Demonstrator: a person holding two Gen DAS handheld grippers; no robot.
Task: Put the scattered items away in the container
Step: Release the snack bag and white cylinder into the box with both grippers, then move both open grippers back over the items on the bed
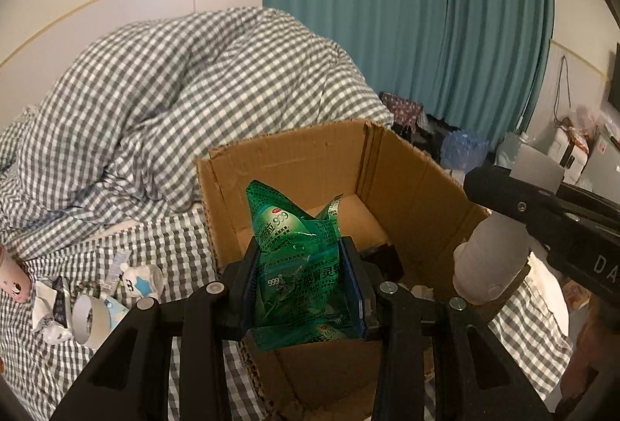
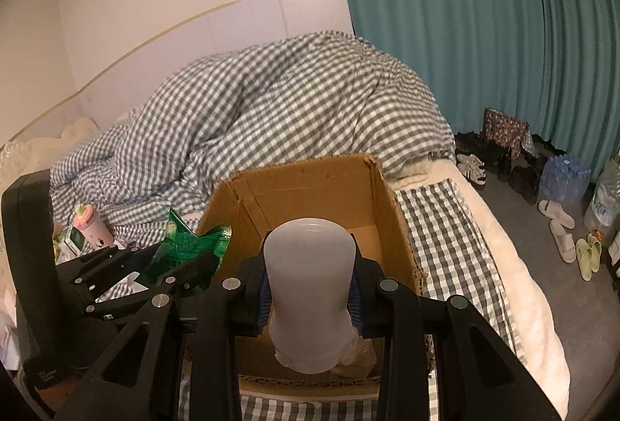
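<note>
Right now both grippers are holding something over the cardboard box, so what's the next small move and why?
Probably open the left gripper and let the green medicine packet drop. It already hangs over the open cardboard box, clamped between the fingers, with bare box floor beneath it. The right gripper holds the white plastic bottle over the same box and could release next.

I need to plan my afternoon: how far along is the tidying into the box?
Partly done. A few items already lie in the cardboard box. In hand: the left gripper holds a green packet and the right gripper a white bottle, both over the box. Left on the bed: tape roll, cartoon pouch, pink bottle and scraps.
</note>
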